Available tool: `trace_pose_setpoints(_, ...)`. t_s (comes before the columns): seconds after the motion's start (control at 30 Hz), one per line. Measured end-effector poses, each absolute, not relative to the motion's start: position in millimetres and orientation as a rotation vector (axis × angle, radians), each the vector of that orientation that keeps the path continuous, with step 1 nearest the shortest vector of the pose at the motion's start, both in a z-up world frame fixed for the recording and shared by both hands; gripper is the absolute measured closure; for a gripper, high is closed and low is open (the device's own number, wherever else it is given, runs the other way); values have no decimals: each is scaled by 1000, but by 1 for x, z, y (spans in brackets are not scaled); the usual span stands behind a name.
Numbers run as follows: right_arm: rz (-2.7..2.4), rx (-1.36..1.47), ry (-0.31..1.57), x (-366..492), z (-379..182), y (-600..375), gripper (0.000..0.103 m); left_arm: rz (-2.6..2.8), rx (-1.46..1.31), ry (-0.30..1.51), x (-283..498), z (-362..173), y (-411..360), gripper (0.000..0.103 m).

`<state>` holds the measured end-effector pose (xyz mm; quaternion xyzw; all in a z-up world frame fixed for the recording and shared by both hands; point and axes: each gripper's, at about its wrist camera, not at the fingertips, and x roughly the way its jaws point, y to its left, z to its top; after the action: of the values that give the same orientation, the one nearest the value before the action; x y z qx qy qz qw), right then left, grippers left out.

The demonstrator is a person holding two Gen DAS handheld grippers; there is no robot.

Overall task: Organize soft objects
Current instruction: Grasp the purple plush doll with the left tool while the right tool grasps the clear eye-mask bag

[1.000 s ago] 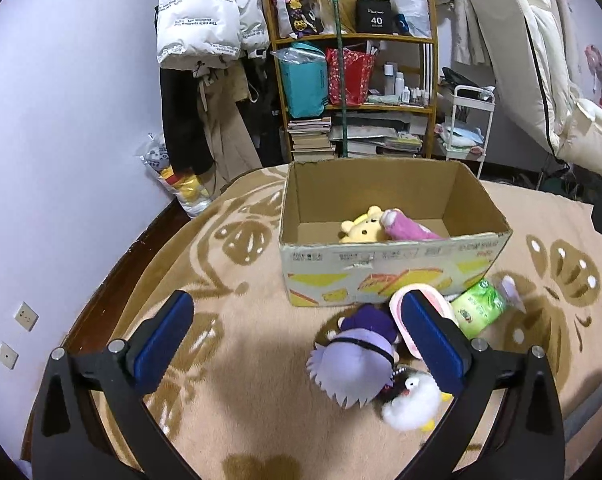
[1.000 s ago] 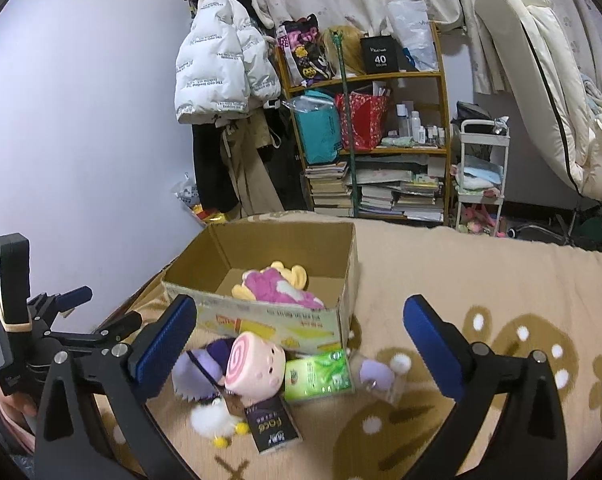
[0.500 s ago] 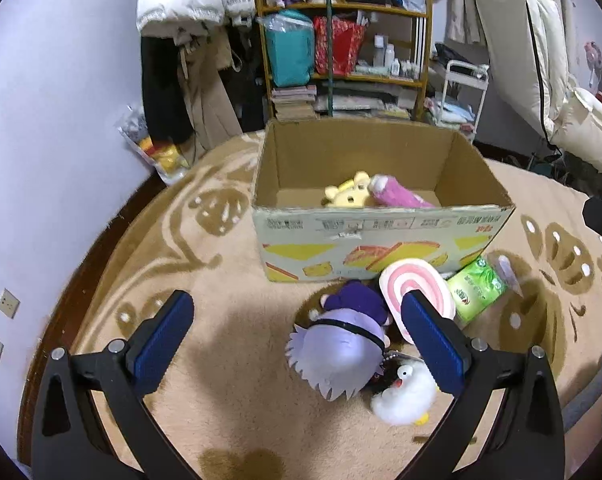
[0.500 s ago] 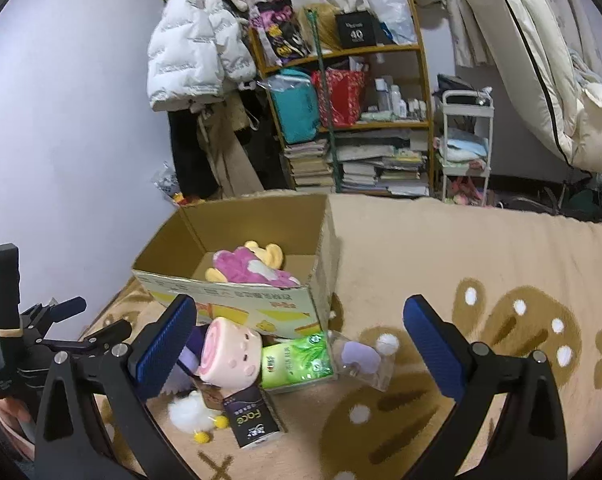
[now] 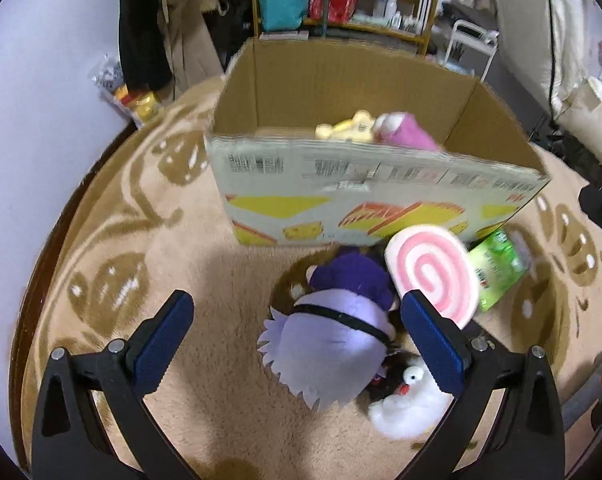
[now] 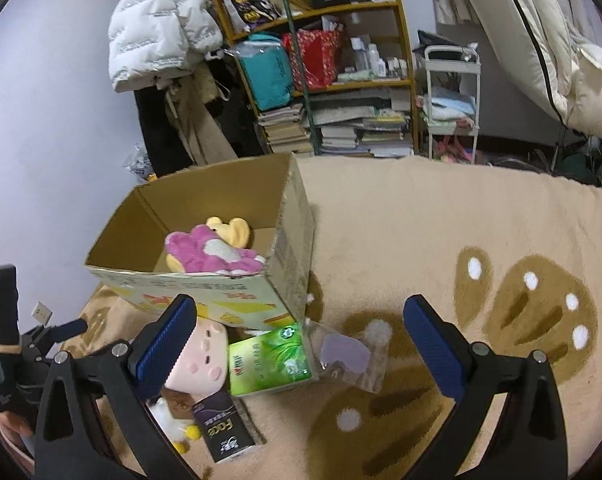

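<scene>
Toys are being viewed from both grippers. The left gripper (image 5: 297,342) is being held wide open and empty above the purple doll (image 5: 333,340), with the pink swirl plush (image 5: 433,272) and white duck (image 5: 409,408) just right of it. The right gripper (image 6: 301,344) is also being held wide, empty, over the green tissue pack (image 6: 269,356). The box (image 5: 365,196), beyond, is holding a pink plush (image 6: 209,252) and a yellow one (image 6: 231,230).
</scene>
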<state>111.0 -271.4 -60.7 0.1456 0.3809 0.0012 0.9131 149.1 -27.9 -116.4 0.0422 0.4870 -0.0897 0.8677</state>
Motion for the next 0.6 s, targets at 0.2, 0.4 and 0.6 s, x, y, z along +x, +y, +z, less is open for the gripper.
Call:
trace_pose_setpoints(0.2, -25, 321, 856, 130, -84, -278, 0, -196, 105, 1052, 157, -131, -33, 1)
trace_pose_setpoints(0.4, -35, 356, 927, 139, -105, -281, 0, -219, 136, 1092, 162, -147, -41, 1)
trace_pose_setpoints(0.6, -56, 398, 982, 144, -120, -288, 0, -219, 141, 1121, 168, -158, -44, 1)
